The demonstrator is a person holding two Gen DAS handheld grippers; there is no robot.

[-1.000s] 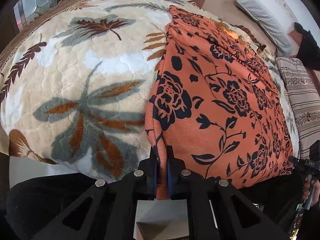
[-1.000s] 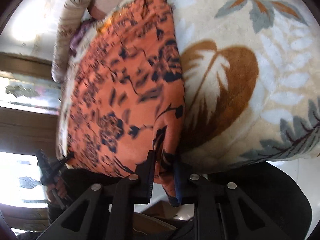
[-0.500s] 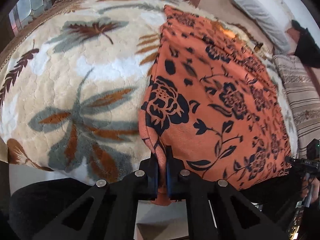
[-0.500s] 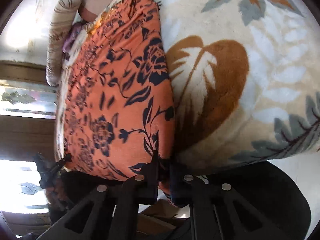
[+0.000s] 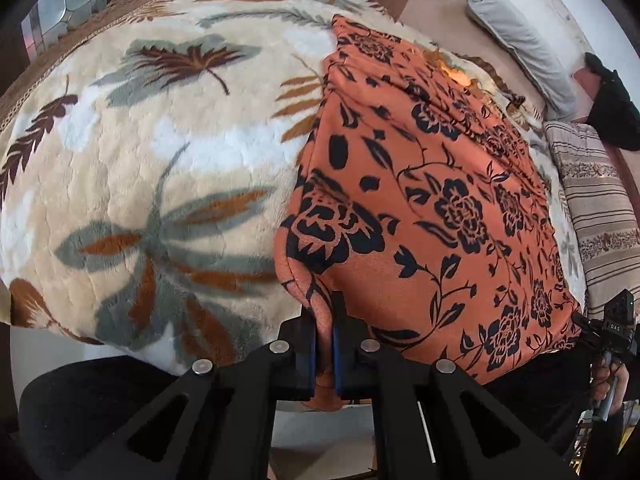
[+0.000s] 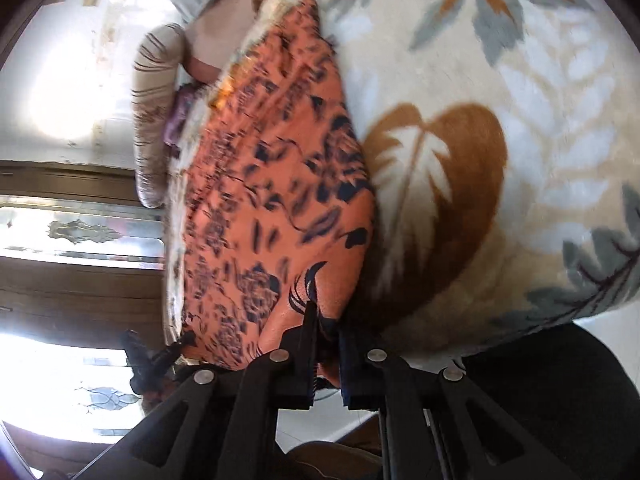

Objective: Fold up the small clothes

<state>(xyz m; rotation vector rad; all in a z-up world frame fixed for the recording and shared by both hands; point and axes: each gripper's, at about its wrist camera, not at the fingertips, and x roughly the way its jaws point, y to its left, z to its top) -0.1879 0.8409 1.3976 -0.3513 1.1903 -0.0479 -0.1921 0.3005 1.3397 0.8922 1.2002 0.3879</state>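
An orange garment with a dark floral print (image 5: 432,216) lies spread on a cream leaf-patterned blanket (image 5: 152,168), reaching from the near edge of the bed toward its far end. My left gripper (image 5: 324,320) is shut on the garment's near left corner, a fold of cloth pinched between its black fingers. In the right wrist view the same orange garment (image 6: 272,200) appears blurred, and my right gripper (image 6: 328,328) is shut on its other near corner at the bed's edge. The right gripper (image 5: 612,332) also shows at the far right of the left wrist view, in a hand.
Striped pillows (image 5: 600,200) and a grey pillow (image 5: 516,28) lie along the far side of the bed. A dark object (image 5: 612,108) sits by the wall. Windows with patterned glass (image 6: 80,236) stand behind the bed. The blanket (image 6: 500,140) stretches wide on both sides of the garment.
The right gripper's jaws have closed on the garment's corner, and its view has rolled and become blurred. The left gripper keeps its pinch with the corner bunched slightly more.
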